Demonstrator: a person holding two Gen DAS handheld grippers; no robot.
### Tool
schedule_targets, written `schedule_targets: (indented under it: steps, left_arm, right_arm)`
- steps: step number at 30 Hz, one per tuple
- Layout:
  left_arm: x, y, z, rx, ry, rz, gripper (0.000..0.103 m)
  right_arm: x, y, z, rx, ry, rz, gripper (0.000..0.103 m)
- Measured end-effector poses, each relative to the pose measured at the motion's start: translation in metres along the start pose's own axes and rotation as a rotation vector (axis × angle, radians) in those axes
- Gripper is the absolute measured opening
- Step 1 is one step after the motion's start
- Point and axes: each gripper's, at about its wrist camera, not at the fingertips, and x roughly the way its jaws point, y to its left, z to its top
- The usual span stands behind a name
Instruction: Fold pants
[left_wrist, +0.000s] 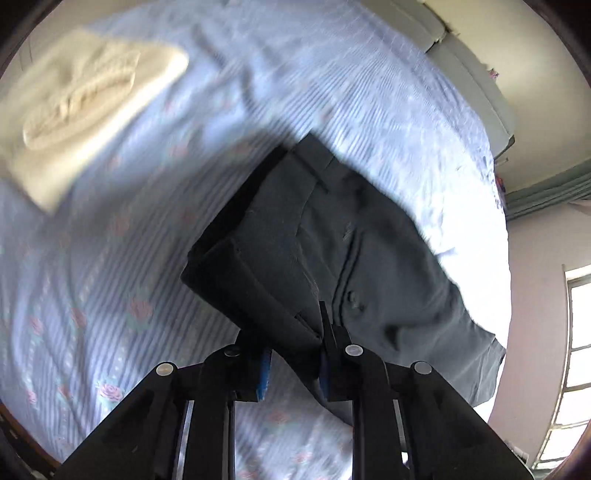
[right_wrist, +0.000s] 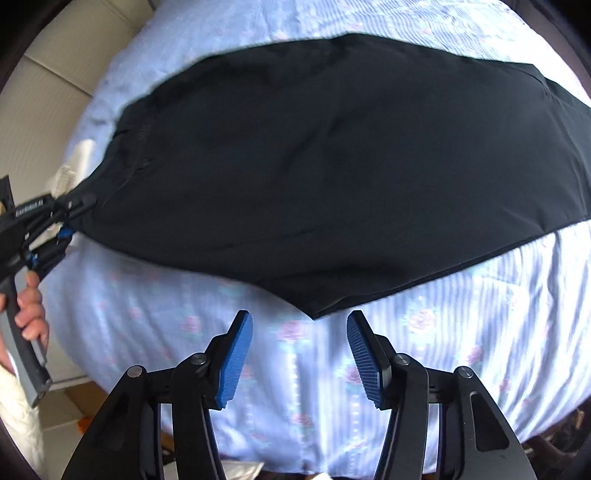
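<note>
Dark pants (right_wrist: 314, 166) lie spread across a bed with a blue striped floral sheet (right_wrist: 295, 369). In the left wrist view my left gripper (left_wrist: 295, 354) is shut on the waistband corner of the pants (left_wrist: 280, 258), lifting it off the sheet. The left gripper also shows in the right wrist view (right_wrist: 64, 221), clamped on the pants' left end. My right gripper (right_wrist: 300, 354) is open and empty, its blue pads (right_wrist: 236, 358) just short of the pants' near pointed edge (right_wrist: 314, 314).
A folded cream knitted garment (left_wrist: 85, 96) lies on the bed, far left in the left wrist view. The mattress edge and wall (left_wrist: 480, 92) are at right, with a window (left_wrist: 576, 350). The person's hand (right_wrist: 29, 310) holds the left gripper's handle.
</note>
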Motion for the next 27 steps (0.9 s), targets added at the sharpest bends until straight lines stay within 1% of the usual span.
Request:
schedule_targets:
  steps: [1,3,5,7,9,11,12,14,17,20,22,24,25,27]
  left_arm:
    - [-0.003,-0.008,0.003,0.013,-0.009,0.025,0.021]
    - [-0.007,-0.021,0.007,0.037,-0.031,0.035,0.021]
    - [-0.007,-0.025,0.007,0.041,-0.029,0.051,0.021]
    - [-0.009,-0.023,0.008,0.048,-0.019,0.069,0.021]
    - [-0.008,-0.022,0.01,0.054,-0.012,0.08,0.021]
    - [-0.007,-0.024,0.012,0.043,-0.011,0.081,0.021]
    - [-0.007,-0.024,0.014,0.034,-0.008,0.079,0.021]
    - [-0.007,-0.022,0.015,0.014,-0.002,0.073,0.021]
    - [-0.004,-0.021,0.016,0.015,0.013,0.076,0.021]
    - [-0.003,-0.018,0.014,0.025,0.021,0.084,0.021]
    - [-0.002,-0.016,0.012,0.026,0.024,0.086,0.021]
    - [0.0,-0.011,0.013,0.001,0.036,0.081,0.021]
    - [0.001,-0.011,0.012,0.0,0.04,0.088,0.021]
    - [0.001,-0.013,0.01,0.02,0.038,0.104,0.021]
  right_arm:
    - [-0.004,0.0,0.0,-0.006,-0.004,0.022,0.055]
    - [-0.01,0.002,-0.001,-0.019,-0.007,0.054,0.055]
    - [-0.012,-0.001,0.001,-0.011,-0.014,0.079,0.055]
    - [-0.013,-0.006,0.004,0.007,-0.018,0.082,0.055]
    - [-0.018,-0.007,0.006,0.014,-0.039,0.084,0.055]
    - [-0.02,-0.009,0.009,0.012,-0.048,0.092,0.055]
    - [-0.016,-0.01,0.01,0.014,-0.04,0.105,0.055]
    - [-0.006,-0.013,0.015,0.019,-0.016,0.103,0.055]
    - [0.006,-0.023,0.026,0.044,-0.002,0.102,0.055]
    - [-0.003,-0.018,0.026,0.024,-0.043,0.106,0.053]
    - [-0.02,-0.006,0.025,-0.035,-0.106,0.111,0.053]
    - [-0.021,0.0,0.029,-0.076,-0.126,0.109,0.051]
    - [-0.02,-0.002,0.033,-0.065,-0.127,0.109,0.047]
    - [-0.019,-0.011,0.038,-0.002,-0.141,0.132,0.042]
